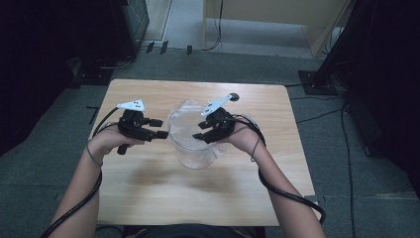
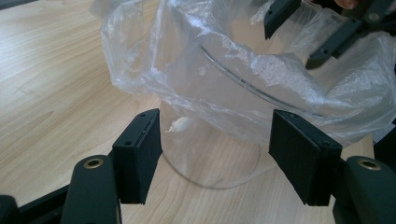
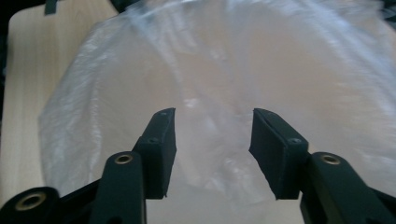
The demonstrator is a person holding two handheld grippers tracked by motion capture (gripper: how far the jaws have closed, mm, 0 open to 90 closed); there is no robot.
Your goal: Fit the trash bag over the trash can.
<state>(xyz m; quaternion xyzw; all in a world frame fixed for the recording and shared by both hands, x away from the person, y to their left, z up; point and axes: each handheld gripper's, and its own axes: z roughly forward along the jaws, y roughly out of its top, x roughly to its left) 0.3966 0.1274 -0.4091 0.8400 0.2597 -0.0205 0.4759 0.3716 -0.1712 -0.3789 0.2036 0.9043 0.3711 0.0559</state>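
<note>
Two grippers flank the clear container (image 1: 194, 148), which stands upright near the middle of the wooden table (image 1: 148, 188) with a thin plastic bag (image 1: 185, 116) draped over its rim. I hold the left gripper (image 1: 162, 128) just beside the container's left wall, jaws apart, pads not touching it. I hold the right gripper (image 1: 199, 130) above the container's rim at the bag, jaws apart with no film pinched between the pads.

Left claw (image 1: 164, 128) and right claw (image 1: 199, 132), both agape, facing inward, forearms converging.
</note>
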